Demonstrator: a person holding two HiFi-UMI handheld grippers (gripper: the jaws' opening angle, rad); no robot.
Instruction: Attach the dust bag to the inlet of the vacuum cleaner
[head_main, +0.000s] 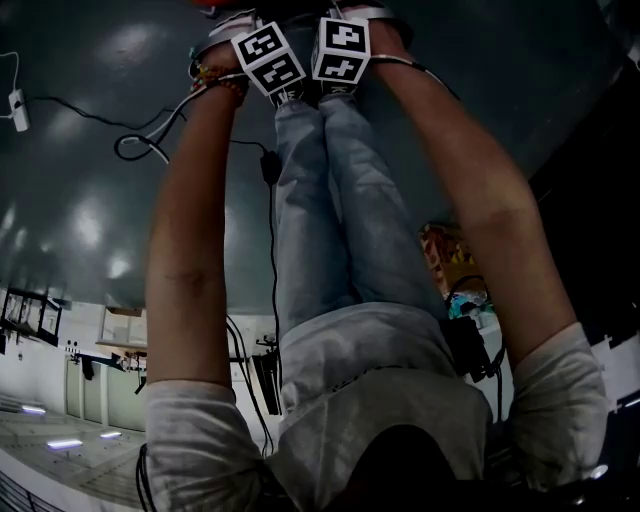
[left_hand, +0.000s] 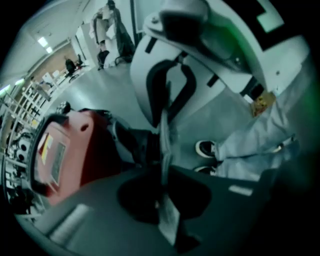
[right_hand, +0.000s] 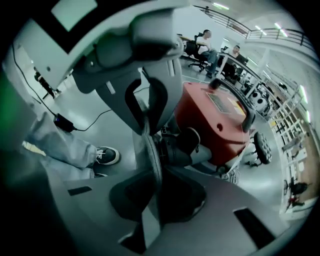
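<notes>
The red vacuum cleaner (left_hand: 65, 150) (right_hand: 215, 117) stands on the grey floor, with a black inlet and hose part (right_hand: 185, 142) on the side facing me. A thin grey sheet, the dust bag (left_hand: 163, 135) (right_hand: 150, 150), runs edge-on between the two grippers, which face each other closely. My left gripper (left_hand: 162, 167) is shut on one side of it. My right gripper (right_hand: 150, 172) is shut on the other side. In the head view only their marker cubes (head_main: 270, 62) (head_main: 342, 48) show at arm's length; the jaws and the bag are hidden there.
The person's jeans and dark shoes (right_hand: 106, 155) (left_hand: 206, 148) stand just beside the vacuum. A black cable with an adapter (head_main: 270, 165) trails over the floor. An office chair (right_hand: 262, 147), shelving and seated people (right_hand: 205, 42) are farther off.
</notes>
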